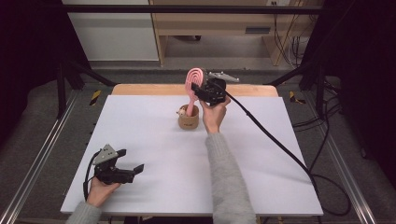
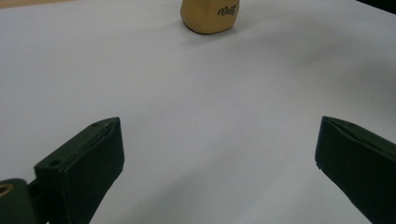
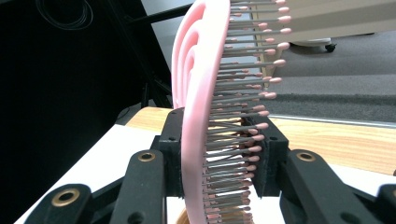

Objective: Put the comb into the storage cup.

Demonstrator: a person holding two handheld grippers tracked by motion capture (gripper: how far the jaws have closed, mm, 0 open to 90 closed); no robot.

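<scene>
Spreading across most of the high view is the bench [image 1: 154,154], a pale white sheet over a wooden top whose far edge shows as a tan strip. A person in grey sleeves works at it from the near side, one forearm reaching well up the middle.

Next in size come the two tools. The left tongs [image 1: 132,169] rest low at the near left corner of the bench, held in the left hand [image 1: 102,189], their two black jaws spread wide apart with nothing but bare white surface between them; the left gripper view shows that gap plainly. The right tongs [image 1: 197,87] are raised over the far middle of the bench, in the right hand [image 1: 215,114], with a black cable trailing off to the right. Their jaws are clamped on the head of a pink hairbrush [image 1: 192,86], one jaw against its pink back and the other against the bristle side, as the right gripper view [image 3: 201,140] shows close up.

The brush stands nearly upright, head up, with its handle running down into a small tan cup [image 1: 189,119] that sits on the bench just left of the right hand. Something small and pale shows at the cup's left rim; I cannot tell what it is.
</scene>
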